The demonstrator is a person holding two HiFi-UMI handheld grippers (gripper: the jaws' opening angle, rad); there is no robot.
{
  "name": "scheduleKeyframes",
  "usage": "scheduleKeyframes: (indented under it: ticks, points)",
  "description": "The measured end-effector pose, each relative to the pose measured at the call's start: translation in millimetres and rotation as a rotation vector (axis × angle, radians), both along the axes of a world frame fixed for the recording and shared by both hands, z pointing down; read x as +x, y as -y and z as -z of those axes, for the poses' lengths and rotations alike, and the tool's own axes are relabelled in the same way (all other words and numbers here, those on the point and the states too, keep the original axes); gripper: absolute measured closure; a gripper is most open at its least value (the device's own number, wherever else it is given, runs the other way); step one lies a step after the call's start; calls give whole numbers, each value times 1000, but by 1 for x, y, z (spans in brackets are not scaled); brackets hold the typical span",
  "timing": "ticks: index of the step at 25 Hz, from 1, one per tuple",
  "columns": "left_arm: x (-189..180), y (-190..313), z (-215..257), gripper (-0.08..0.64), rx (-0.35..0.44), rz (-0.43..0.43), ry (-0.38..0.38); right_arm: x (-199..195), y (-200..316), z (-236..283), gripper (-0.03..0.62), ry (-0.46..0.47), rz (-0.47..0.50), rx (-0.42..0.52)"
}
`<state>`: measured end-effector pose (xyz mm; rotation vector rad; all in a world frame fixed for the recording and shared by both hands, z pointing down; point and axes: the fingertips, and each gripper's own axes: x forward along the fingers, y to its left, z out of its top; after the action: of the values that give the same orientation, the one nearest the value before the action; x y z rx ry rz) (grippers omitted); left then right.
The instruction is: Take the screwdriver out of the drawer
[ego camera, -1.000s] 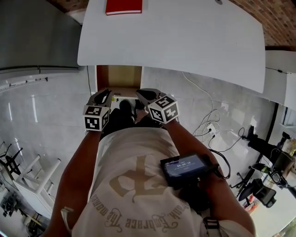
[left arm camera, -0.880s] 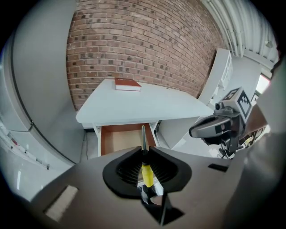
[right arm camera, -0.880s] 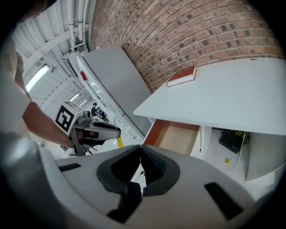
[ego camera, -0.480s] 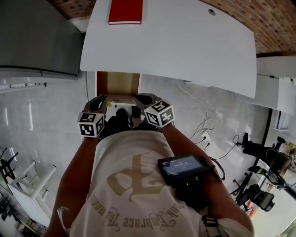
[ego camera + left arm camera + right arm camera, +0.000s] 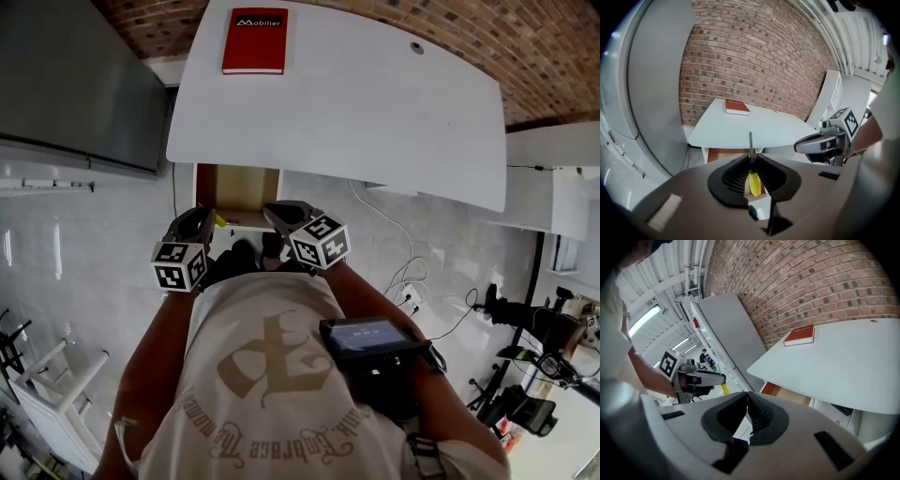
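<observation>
The screwdriver (image 5: 754,182), with its yellow handle and thin metal shaft, stands upright between the jaws of my left gripper (image 5: 751,161), which is shut on the handle. In the head view the left gripper (image 5: 208,217) hangs just in front of the open wooden drawer (image 5: 240,187) under the white table (image 5: 375,103), and the yellow handle (image 5: 219,222) shows at its tip. My right gripper (image 5: 272,212) is beside it, to the right. Its jaws meet with nothing between them in the right gripper view (image 5: 746,395), where the left gripper (image 5: 701,379) shows too.
A red book (image 5: 255,40) lies on the table's far left corner. A grey cabinet (image 5: 75,84) stands left of the table, with a brick wall (image 5: 750,61) behind. Cables (image 5: 412,262) trail over the tiled floor to the right. A device (image 5: 370,339) hangs on the person's chest.
Both grippers have risen in front of the drawer, the left one carrying the screwdriver. The head view has tilted, so more of the table and brick wall shows.
</observation>
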<state>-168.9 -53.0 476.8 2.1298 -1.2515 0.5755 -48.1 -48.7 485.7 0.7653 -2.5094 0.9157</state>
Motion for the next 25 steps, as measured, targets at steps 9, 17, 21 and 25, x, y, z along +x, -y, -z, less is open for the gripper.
scheduleKeyframes:
  ticks: [9, 17, 21, 25]
  points:
    - [5, 1, 34, 508, 78, 11, -14, -5, 13, 43, 586, 42, 43, 109]
    - [13, 3, 66, 508, 155, -23, -23, -1, 15, 75, 586, 64, 46, 200]
    - [13, 2, 79, 508, 180, -27, -21, 3, 11, 89, 586, 69, 53, 238]
    - [9, 4, 90, 508, 202, -24, -20, 4, 13, 98, 586, 86, 49, 259]
